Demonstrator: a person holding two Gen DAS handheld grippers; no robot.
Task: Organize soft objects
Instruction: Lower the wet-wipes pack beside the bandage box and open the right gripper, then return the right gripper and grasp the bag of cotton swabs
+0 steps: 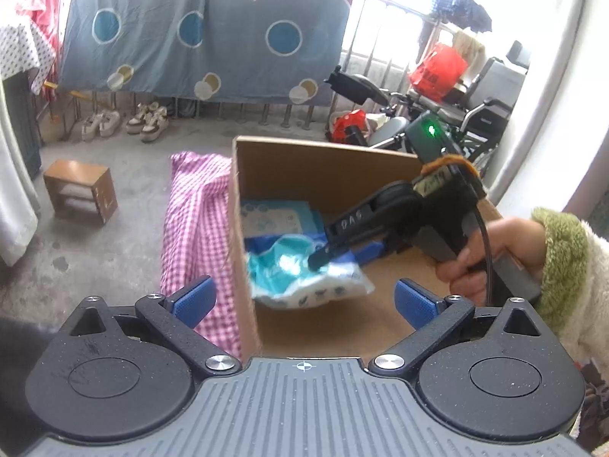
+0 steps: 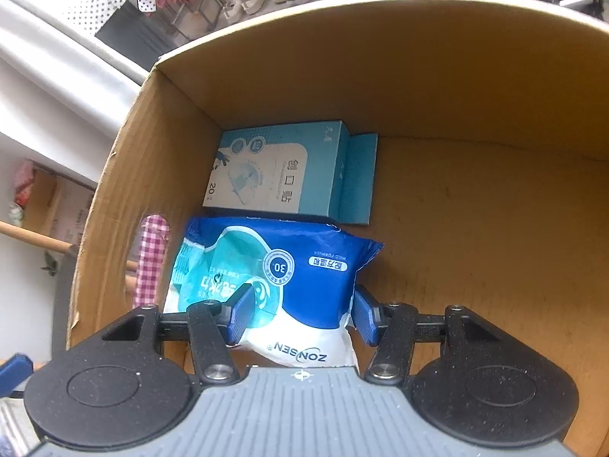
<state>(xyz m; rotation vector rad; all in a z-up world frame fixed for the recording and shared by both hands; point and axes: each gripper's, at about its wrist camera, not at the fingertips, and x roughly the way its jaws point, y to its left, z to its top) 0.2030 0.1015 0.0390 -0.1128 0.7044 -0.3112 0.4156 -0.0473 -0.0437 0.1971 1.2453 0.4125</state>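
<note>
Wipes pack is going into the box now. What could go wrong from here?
1. The right gripper pinches the soft wipes pack near one end; it may sag or slip out.
2. The pack hangs close to the carton and the box wall; it could land tilted on them.
3. The open left gripper straddles the wall and may bump it.
</note>
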